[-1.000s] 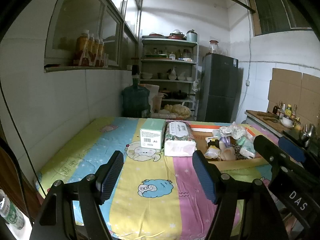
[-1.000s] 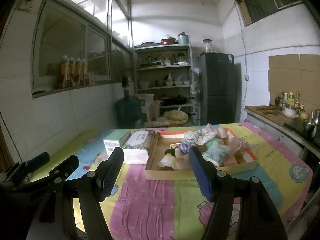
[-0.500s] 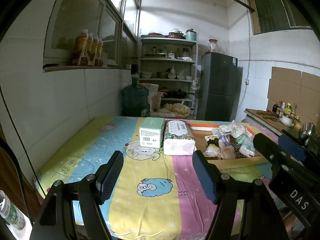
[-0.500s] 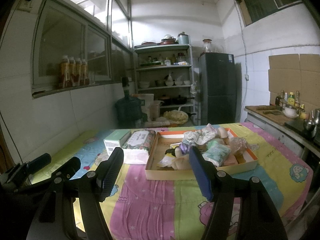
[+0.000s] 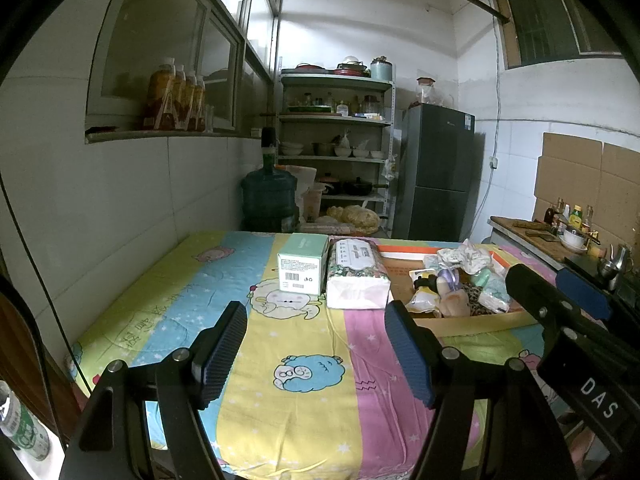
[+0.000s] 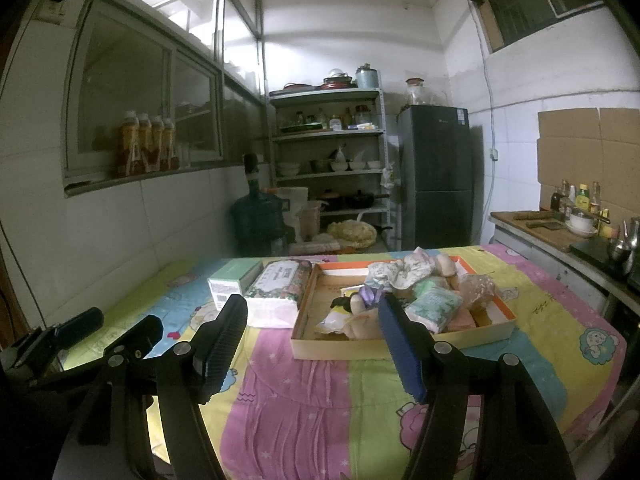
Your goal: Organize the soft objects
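Left wrist view: left gripper (image 5: 316,346) fingers apart, nothing between them, hovering over the table (image 5: 168,312) with its striped cartoon cloth. Past the fingertips, a green box (image 5: 302,262) stands beside a floral tissue pack (image 5: 356,274), the two just touching or nearly so. Right of those, a shallow cardboard tray (image 5: 460,326) holds the pile of soft objects (image 5: 456,284): small plush items, wrapped packs, crumpled bags. Right gripper (image 5: 556,290) shows at the right edge, over the tray's near corner. Water jug (image 5: 269,200), shelf rack and fridge (image 5: 438,172) stand behind the table. Right wrist view: right gripper (image 6: 312,344) fingers also apart and empty, low over the table's near side, pointing at the tray (image 6: 360,348). Soft objects (image 6: 420,296) are heaped toward the tray's right half; the left part shows bare cardboard. Tissue pack (image 6: 280,288) lies against the tray's left wall, green box (image 6: 234,282) on its far side. Left gripper (image 6: 116,326) visible at lower left, well apart from the tray.
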Tool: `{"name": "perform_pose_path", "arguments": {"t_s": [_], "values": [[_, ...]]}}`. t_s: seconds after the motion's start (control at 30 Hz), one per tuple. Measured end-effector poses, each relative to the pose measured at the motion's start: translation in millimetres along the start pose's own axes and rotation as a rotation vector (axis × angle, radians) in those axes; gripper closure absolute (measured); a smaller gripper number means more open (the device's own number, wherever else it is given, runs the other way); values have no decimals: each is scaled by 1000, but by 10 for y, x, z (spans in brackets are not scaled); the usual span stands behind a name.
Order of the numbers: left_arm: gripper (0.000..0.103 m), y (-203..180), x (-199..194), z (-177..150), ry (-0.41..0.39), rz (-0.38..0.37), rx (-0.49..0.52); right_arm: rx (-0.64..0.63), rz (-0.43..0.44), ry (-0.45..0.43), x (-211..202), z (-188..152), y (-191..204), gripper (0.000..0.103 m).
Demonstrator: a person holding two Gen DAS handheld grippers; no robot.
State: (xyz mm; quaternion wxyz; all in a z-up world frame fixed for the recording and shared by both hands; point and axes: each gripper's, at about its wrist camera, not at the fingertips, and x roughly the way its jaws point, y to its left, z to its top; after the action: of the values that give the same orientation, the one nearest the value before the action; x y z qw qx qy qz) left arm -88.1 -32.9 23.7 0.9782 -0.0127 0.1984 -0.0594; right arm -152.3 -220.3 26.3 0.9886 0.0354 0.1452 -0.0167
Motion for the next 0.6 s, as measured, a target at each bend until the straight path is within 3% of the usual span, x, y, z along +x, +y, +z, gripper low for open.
{"name": "perform_pose_path", "arguments": {"t_s": [0.6], "values": [[32, -12, -11, -3, 1, -1, 0, 0, 1, 2, -6, -12, 7, 33]]}}
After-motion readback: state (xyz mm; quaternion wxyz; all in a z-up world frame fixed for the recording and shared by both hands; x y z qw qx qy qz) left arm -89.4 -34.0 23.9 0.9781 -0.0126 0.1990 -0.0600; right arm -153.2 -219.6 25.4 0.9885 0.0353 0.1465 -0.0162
